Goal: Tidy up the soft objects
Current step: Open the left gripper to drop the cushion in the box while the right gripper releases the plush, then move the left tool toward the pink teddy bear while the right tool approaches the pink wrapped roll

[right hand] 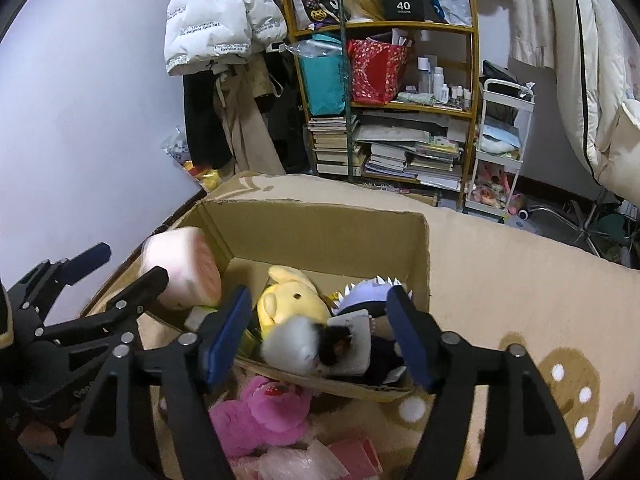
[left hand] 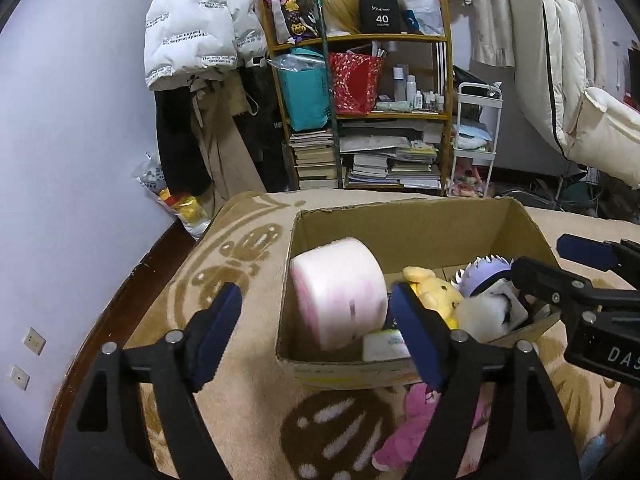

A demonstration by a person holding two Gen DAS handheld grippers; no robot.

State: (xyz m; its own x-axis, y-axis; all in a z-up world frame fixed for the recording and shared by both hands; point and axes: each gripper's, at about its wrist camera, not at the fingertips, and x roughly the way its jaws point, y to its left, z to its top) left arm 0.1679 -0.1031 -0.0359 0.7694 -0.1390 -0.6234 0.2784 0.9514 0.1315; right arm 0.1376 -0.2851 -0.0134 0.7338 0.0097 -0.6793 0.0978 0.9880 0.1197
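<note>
Both grippers, left gripper [left hand: 316,334] and right gripper [right hand: 320,336], are hanging spread wide, gripping nothing; the pink cylinder cushion [left hand: 338,292] is sitting in the cardboard box [left hand: 400,224], beside the yellow plush [right hand: 290,300].

Left claw [left hand: 316,334]: matte black linkage arms, silver round rivets at the joints, dark blue pads on the fingers [left hand: 218,330]. Right claw [right hand: 318,338]: same build; its black body at right edge of the left view carries white letters "DAS".
</note>
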